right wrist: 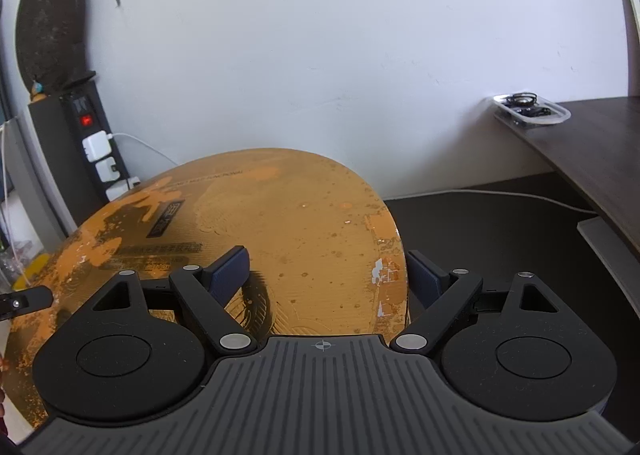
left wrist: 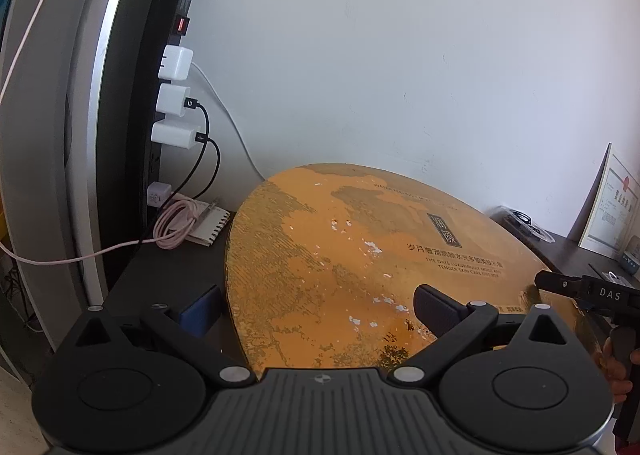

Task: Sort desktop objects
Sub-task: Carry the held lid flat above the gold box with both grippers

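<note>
Left wrist view, far left: a grey curved appliance (left wrist: 60,127) fills the left edge, with a black power strip (left wrist: 176,55) standing upright beside it. 3 white chargers (left wrist: 174,99) are plugged in, and 2 black cables (left wrist: 208,159) run down from them. A coiled pink cable (left wrist: 176,223) lies on a small spiral notepad (left wrist: 208,225) at the back left of the dark table (left wrist: 168,279).

Centre: a large worn orange-gold gift box (left wrist: 340,255) with printed text takes up most of the frame, resting on the table near the white wall (left wrist: 400,55).

The left gripper (left wrist: 316,305) sits at its near edge with fingers apart, 1 blue pad (left wrist: 200,309) left of the box and 1 (left wrist: 436,307) over its top.

Far right: the other gripper's black tip reaches the box's right edge, with a clear tray (left wrist: 524,225) and a propped certificate (left wrist: 608,215) behind.

Right wrist view: the right gripper (right wrist: 326,271) straddles the box's (right wrist: 280,223) right edge, fingers apart, left pad (right wrist: 230,271) over the lid, right pad (right wrist: 424,275) beside its side wall; whether they press the box, cannot tell. Upper left, a dark round disc (right wrist: 50,23) leans on the wall. Upper right, the clear tray (right wrist: 528,111) sits on a raised brown shelf (right wrist: 592,143).
</note>
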Motion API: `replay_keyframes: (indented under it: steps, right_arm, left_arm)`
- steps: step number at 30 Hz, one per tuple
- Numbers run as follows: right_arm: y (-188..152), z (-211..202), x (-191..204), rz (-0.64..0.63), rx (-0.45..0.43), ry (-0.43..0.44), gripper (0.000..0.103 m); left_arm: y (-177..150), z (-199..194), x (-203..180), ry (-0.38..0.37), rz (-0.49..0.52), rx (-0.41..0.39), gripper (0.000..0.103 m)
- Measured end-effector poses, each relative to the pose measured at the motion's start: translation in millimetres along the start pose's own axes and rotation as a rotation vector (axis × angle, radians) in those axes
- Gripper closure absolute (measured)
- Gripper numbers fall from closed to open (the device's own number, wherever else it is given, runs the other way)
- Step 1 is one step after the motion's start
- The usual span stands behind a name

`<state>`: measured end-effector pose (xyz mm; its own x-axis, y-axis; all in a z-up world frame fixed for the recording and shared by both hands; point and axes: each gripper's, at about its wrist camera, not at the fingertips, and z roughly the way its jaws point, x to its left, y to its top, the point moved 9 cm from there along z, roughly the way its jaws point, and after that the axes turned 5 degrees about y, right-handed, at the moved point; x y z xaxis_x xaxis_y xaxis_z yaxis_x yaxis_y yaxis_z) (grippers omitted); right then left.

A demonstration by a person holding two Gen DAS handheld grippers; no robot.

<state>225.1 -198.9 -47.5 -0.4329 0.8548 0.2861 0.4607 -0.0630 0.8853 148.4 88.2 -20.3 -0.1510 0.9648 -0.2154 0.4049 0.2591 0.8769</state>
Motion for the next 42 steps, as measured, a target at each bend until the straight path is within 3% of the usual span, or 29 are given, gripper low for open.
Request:
replay_keyframes:
  steps: [18, 42]
  right_arm:
    - [-10, 9, -2, 0.010, 0.020, 0.000, 0.015]
    - [-22, 28, -3, -0.003, 0.113, -0.041, 0.015]
  left_arm:
    - [-7, 7, 5, 0.019, -0.008, 0.033, 0.003]
    - [-25, 27, 16, 0.034, -0.043, 0.112, 0.003]
